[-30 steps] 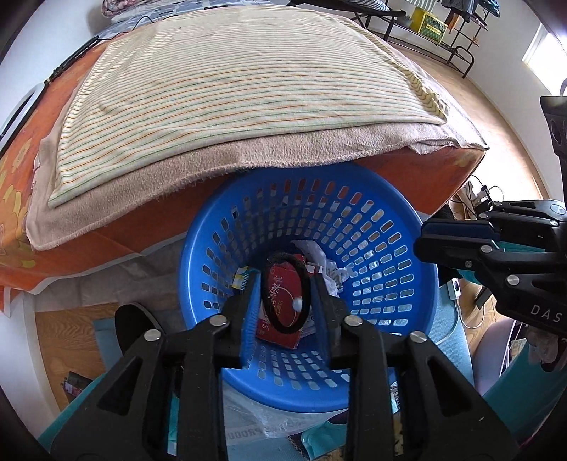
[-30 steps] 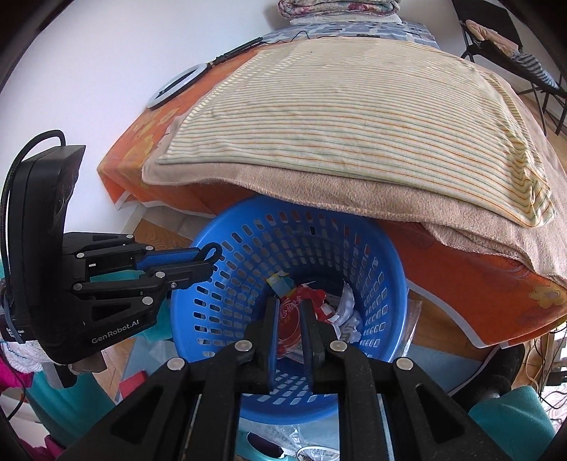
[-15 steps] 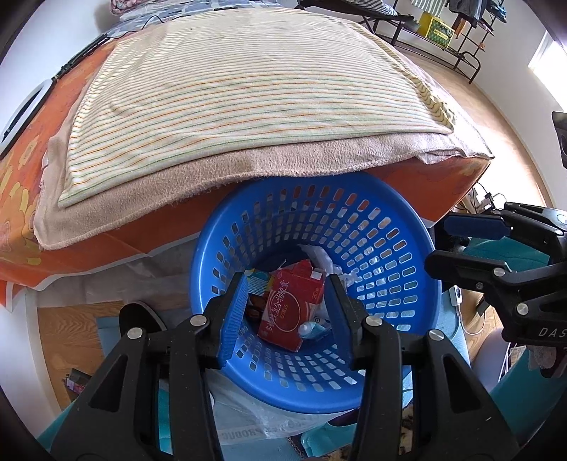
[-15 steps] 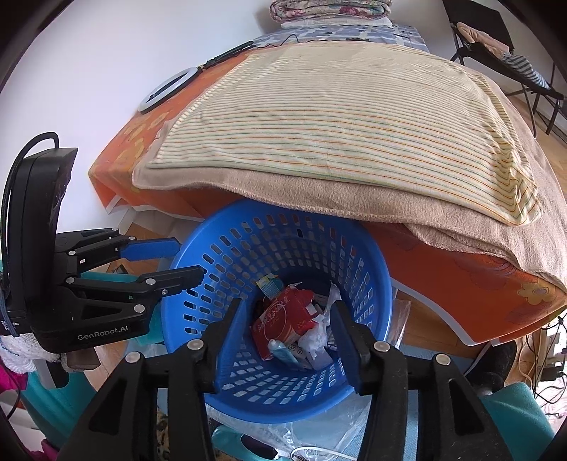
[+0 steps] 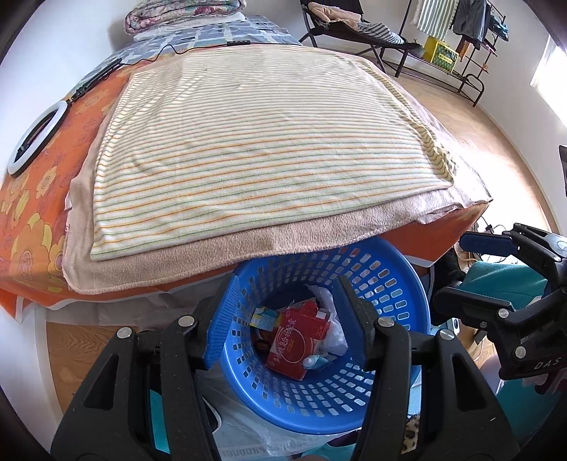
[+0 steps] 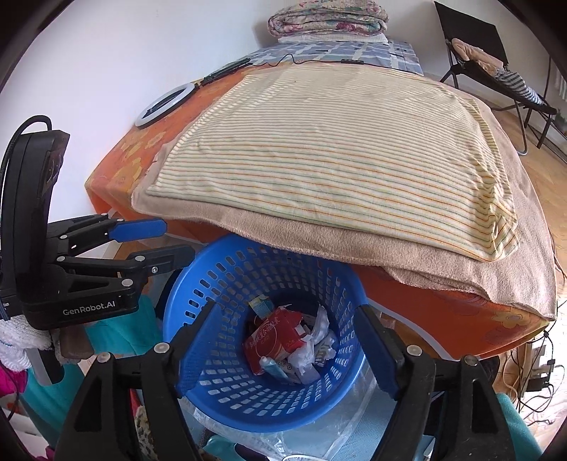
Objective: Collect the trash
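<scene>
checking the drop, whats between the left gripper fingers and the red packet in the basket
Nothing but air and the blue basket wall: in the left wrist view the open left gripper frames the red packet lying inside, apart from it.

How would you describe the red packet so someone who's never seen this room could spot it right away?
Find the blue basket on the floor, partly tucked under the edge of the bed. The red packet lies inside on the trash pile. It is the only big red piece, with white crumpled paper beside it.

Bedroom: bed (image 5: 42,198), folded quilts (image 6: 327,17), clothes rack (image 5: 471,28).
</scene>
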The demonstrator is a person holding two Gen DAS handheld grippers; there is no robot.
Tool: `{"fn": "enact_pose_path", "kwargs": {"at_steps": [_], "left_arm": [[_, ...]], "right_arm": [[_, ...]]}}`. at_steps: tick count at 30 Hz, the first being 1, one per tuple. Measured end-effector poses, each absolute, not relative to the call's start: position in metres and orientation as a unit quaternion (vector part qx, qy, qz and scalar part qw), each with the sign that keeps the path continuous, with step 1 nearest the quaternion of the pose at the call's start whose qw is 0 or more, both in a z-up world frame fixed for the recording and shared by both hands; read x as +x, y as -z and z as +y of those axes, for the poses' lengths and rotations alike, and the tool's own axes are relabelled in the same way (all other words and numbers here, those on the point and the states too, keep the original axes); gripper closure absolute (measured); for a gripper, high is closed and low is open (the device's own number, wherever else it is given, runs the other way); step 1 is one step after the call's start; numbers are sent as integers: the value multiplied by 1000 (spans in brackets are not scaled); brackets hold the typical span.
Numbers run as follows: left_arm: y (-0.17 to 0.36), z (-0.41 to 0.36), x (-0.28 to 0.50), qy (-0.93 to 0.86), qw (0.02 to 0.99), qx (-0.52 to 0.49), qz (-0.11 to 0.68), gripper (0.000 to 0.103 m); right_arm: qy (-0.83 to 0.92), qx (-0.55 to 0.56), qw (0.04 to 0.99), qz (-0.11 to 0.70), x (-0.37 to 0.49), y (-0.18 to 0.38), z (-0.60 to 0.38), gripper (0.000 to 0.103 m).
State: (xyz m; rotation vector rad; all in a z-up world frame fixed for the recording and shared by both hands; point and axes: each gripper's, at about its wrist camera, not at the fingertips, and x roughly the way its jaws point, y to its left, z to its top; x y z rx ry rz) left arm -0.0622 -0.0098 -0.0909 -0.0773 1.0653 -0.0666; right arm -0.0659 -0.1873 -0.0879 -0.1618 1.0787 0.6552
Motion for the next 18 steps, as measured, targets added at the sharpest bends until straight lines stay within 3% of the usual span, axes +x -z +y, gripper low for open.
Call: {"fn": "enact_pose_path", "kwargs": {"at_steps": [4, 7, 13, 18], "left_arm": [[69, -5, -50, 27, 872, -32, 489, 45], [47, 0, -40, 20, 885, -32, 464, 36], [14, 9, -16, 9, 902, -31, 431, 35], [-5, 14, 0, 5, 913, -35, 407, 28]], "right_arm": [[-298, -74, 816, 490, -56, 73, -190, 20], [-294, -69, 827, 475, -47, 58, -190, 20], [-288, -69, 850, 435, -27, 25, -188, 19], [-277, -72, 869, 405, -7, 2, -188, 19]]}}
